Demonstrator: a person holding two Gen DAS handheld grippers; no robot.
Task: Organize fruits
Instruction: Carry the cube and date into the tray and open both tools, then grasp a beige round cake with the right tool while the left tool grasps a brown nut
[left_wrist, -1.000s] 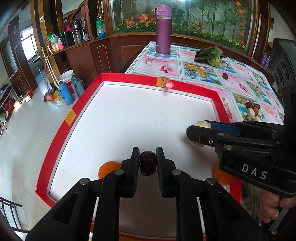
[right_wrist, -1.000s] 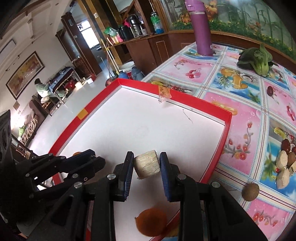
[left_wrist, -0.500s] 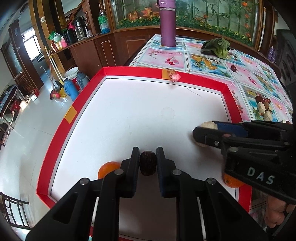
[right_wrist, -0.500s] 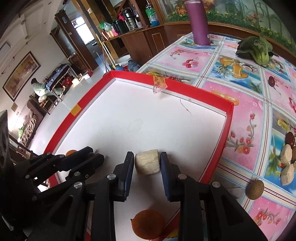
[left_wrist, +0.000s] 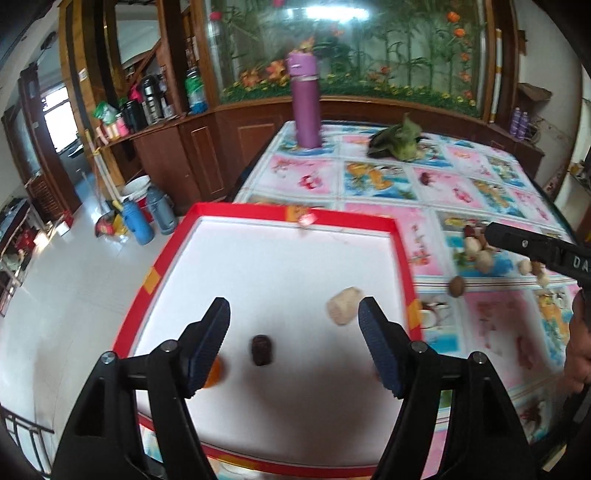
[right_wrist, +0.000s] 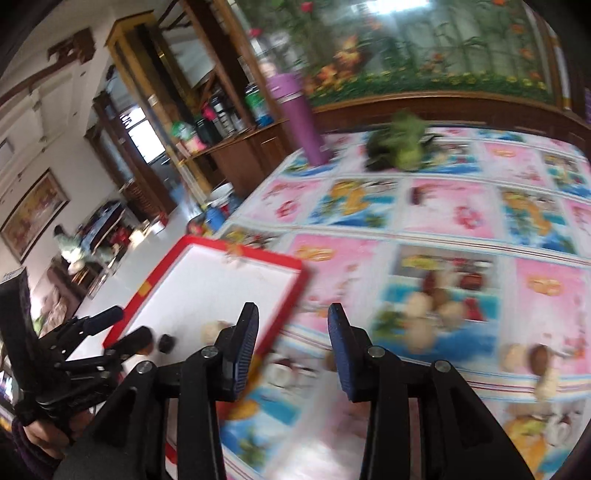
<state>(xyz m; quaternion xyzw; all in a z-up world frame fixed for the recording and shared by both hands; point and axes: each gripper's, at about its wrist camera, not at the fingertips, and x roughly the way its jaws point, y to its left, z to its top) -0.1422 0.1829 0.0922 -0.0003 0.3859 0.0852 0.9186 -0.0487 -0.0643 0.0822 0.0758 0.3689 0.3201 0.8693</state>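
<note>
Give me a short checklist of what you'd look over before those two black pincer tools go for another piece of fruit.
1. Left gripper open and holding nothing: ok.
2. Right gripper open and holding nothing: ok.
3. Dark wrinkled oval fruit lying free inside the red-rimmed white tray: ok.
4. Pale beige cut chunk lying free in the tray, apart from the dark fruit: ok.
5. Loose pile of brown and pale pieces on the flowered tablecloth ahead of the right gripper: ok, though the right view is blurred.
6. Which single piece can be taken cleanly: cannot tell.
</note>
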